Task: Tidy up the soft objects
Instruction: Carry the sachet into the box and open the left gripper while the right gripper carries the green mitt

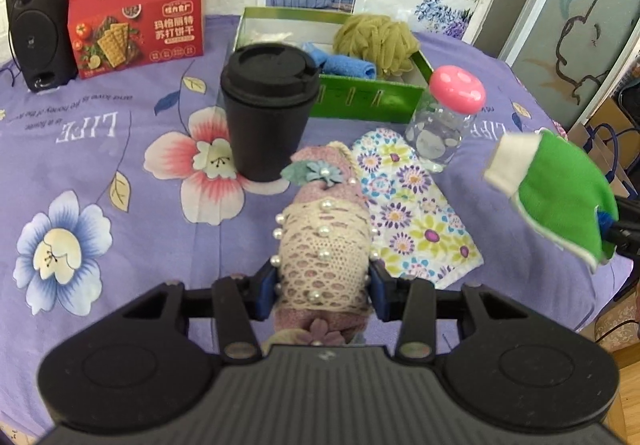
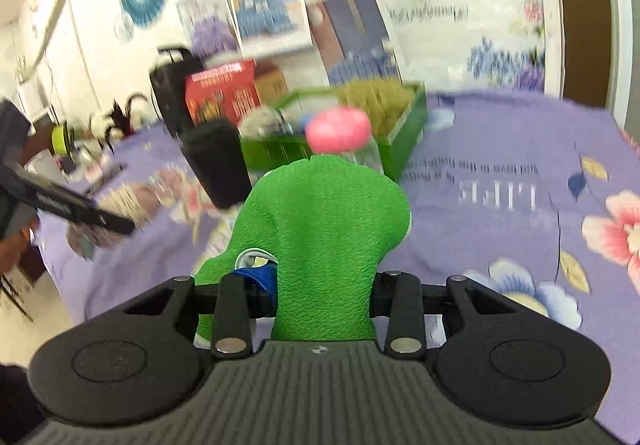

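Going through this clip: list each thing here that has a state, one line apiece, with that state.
left gripper: shut on the pink lace pouch, lifted
right gripper: shut on the green cloth, lifted
green box: open, holds a blue towel and an olive bath pouf
black cup: upright, lid on
clear jar: upright, pink cap on
floral cloth: flat on the table

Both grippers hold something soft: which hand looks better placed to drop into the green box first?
Probably left: its gripper holds the lace-trimmed pink glove facing the green box, though the black cup stands near that path. The right gripper's green cloth hangs off to one side.
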